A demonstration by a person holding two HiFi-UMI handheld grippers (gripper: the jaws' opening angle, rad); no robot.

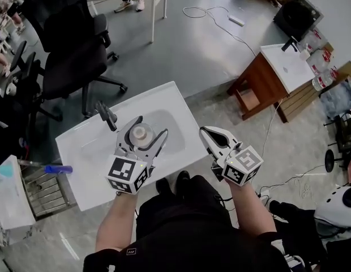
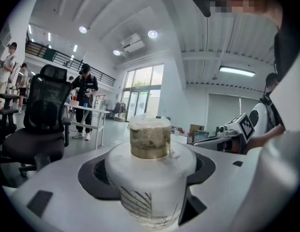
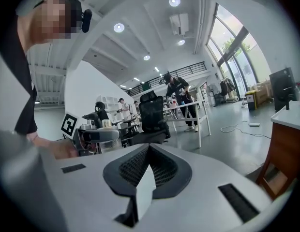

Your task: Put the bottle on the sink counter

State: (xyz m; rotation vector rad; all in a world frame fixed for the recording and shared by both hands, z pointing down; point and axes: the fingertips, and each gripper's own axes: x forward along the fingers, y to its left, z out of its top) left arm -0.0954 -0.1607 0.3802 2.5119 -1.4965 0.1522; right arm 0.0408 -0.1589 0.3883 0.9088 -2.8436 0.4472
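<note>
One bottle (image 2: 150,175) is pinched in the left gripper's (image 1: 148,127) fingers, seemingly above the single sink bench (image 1: 85,152); the right gripper's (image 1: 205,132) fingers are pressed together.

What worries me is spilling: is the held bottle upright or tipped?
Upright: the left gripper holds the bottle cap up; head view looks down on its round cap.

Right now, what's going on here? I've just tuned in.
A person is working with a handheld gripper in each hand, standing at a white sink counter. The left gripper is shut on a pale capped bottle, held upright and, from the head view, over the basin. It isn't set on the counter yet. The right gripper is shut, empty, off to the counter's right side.
</note>
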